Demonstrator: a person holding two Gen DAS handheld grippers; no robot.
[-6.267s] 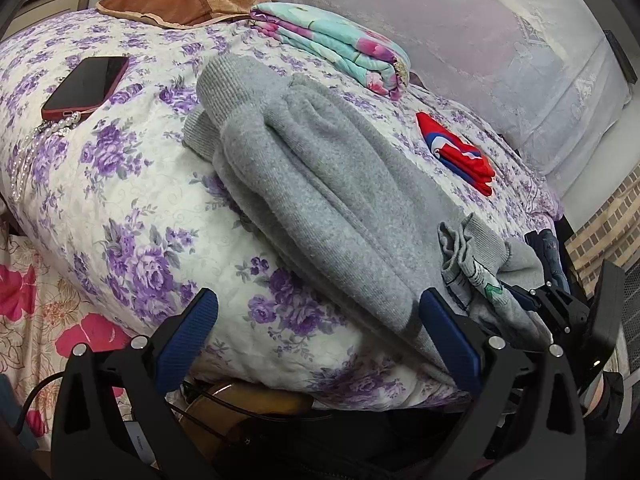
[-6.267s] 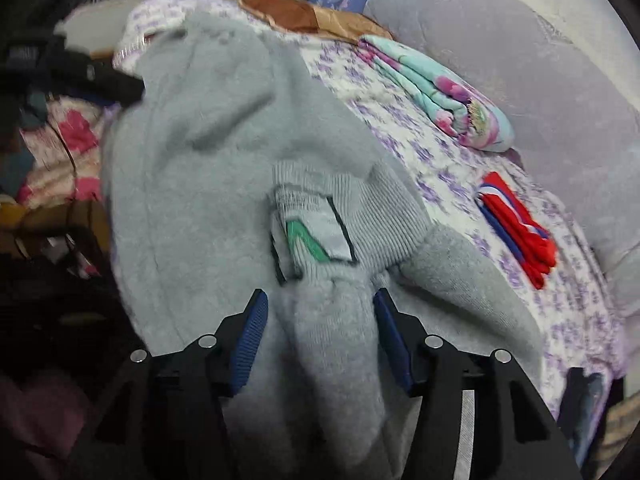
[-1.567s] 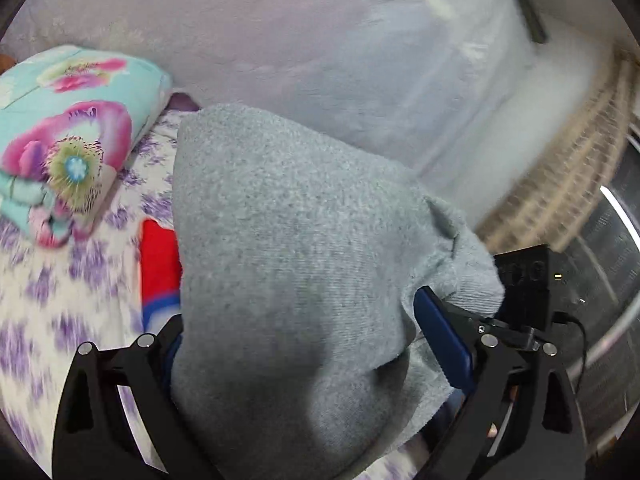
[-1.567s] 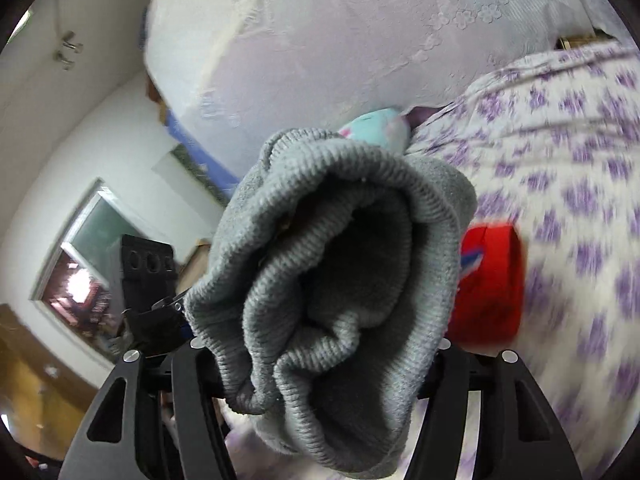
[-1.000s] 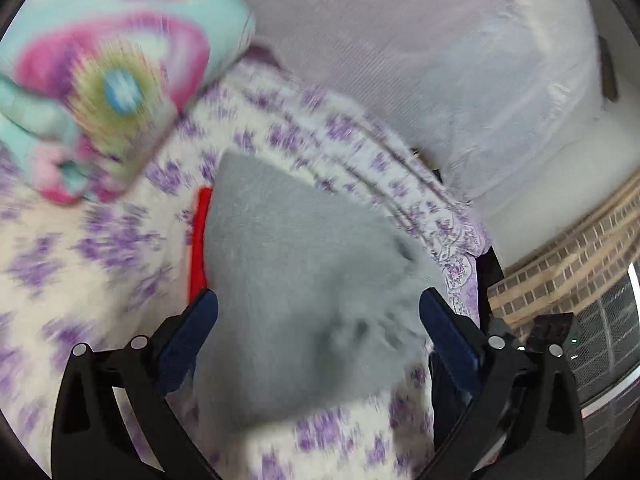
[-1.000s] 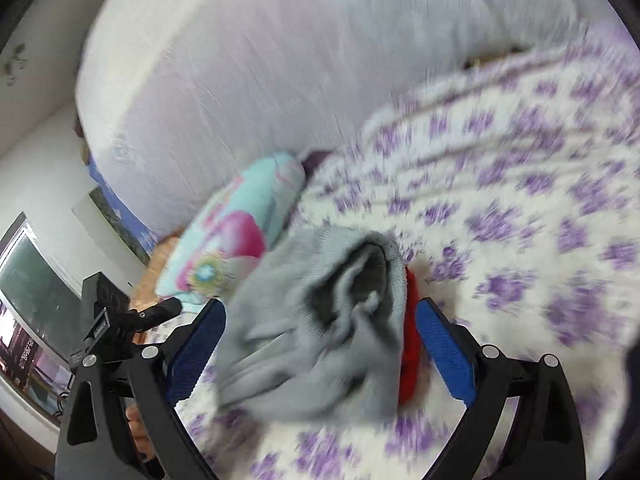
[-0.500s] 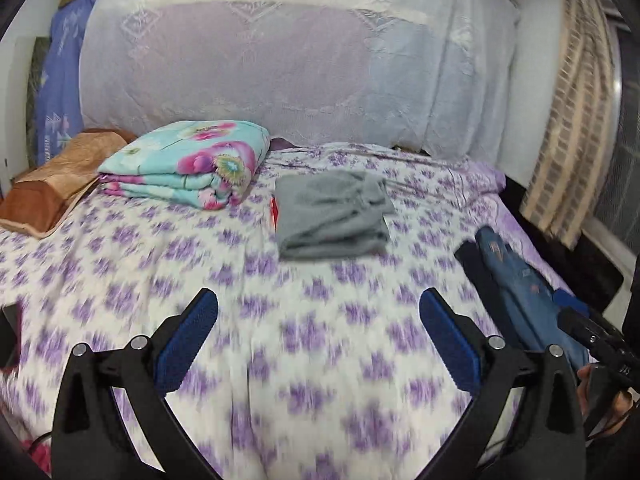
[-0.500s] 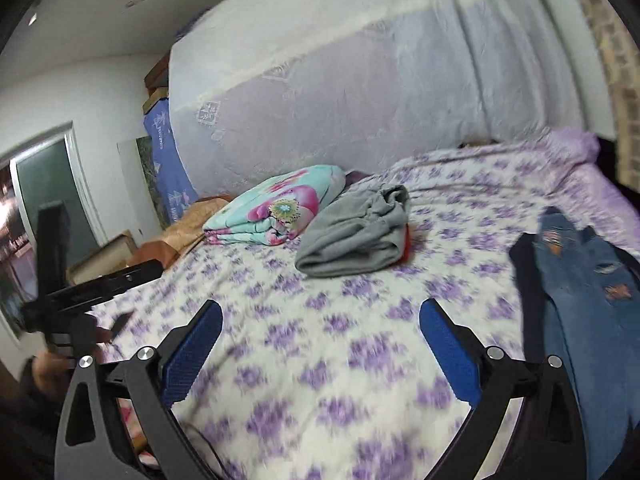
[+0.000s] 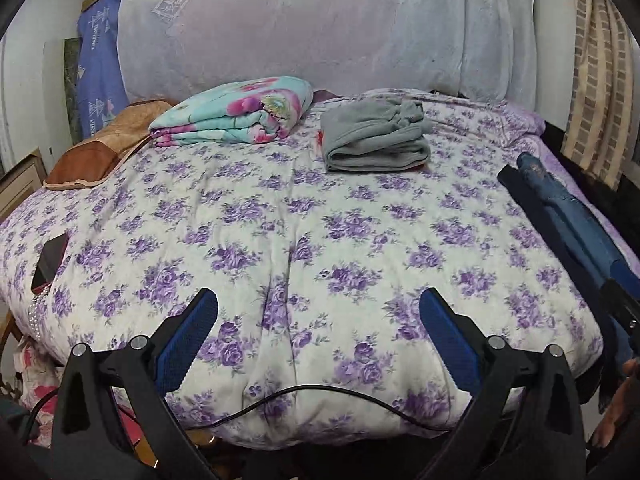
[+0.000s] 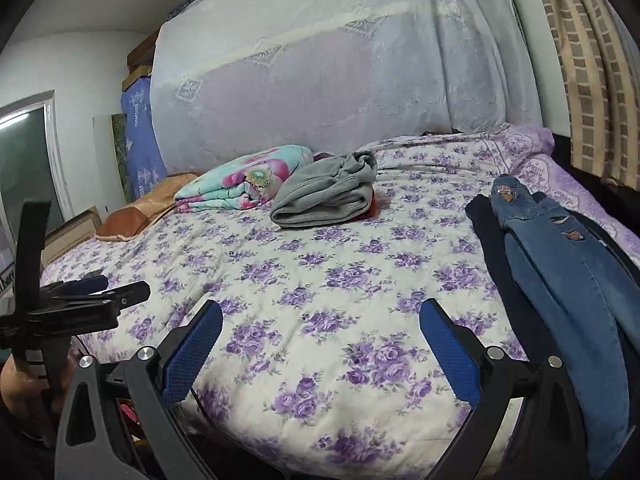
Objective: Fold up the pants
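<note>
Both the left gripper point(image 9: 318, 334) and the right gripper point(image 10: 320, 346) hung with jaws spread wide and empty over the near edge of the bed point(image 9: 304, 240). The folded grey pants point(image 9: 374, 140) lay far off by the headboard point(image 9: 288, 28), soft and limp, probably best lifted under the fold. Unfolded jeans point(image 10: 560, 264) draped along the right side.

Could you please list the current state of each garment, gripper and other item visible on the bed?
Grey pants: folded, lying on a red garment.
Jeans: unfolded, laid out along the bed's right edge.
Floral blanket: folded.
Phone: lying flat.
Left gripper: open, empty.
Right gripper: open, empty.
</note>
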